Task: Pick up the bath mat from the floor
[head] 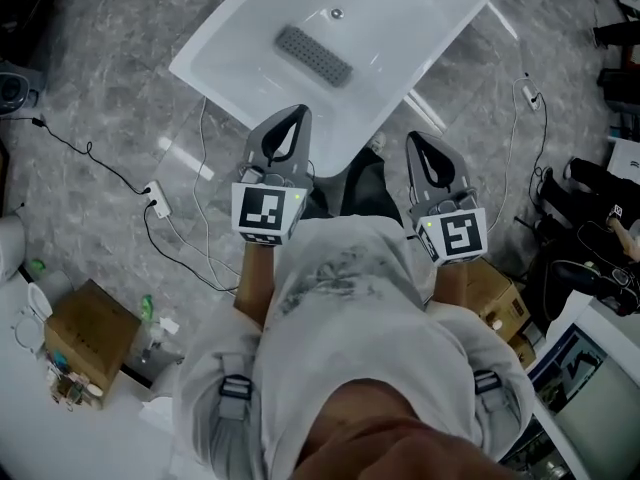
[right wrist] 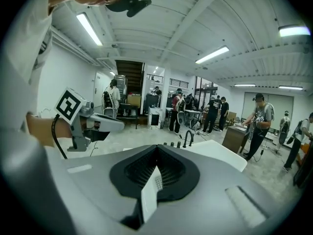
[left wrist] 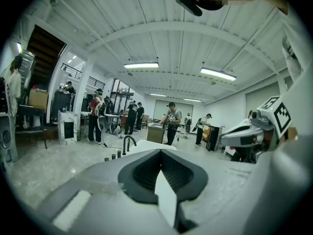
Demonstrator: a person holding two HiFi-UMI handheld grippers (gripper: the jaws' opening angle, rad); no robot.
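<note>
A small grey ribbed mat (head: 313, 55) lies inside a white bathtub (head: 230, 48) on the marble floor, ahead of me. My left gripper (head: 297, 112) is held up at chest height, short of the tub's near rim, with its jaws shut and empty. My right gripper (head: 419, 139) hangs level with it to the right, its jaws also closed on nothing. In the left gripper view the closed jaws (left wrist: 160, 152) point across the room over the tub, and the right gripper view shows its own closed jaws (right wrist: 156, 147) the same way. No mat shows in either gripper view.
Cables and a power strip (head: 158, 204) lie on the floor left of the tub. A cardboard box (head: 90, 334) stands at lower left, more boxes (head: 495, 303) at right. A black faucet (left wrist: 128, 143) rises at the tub's far end. Several people stand in the background.
</note>
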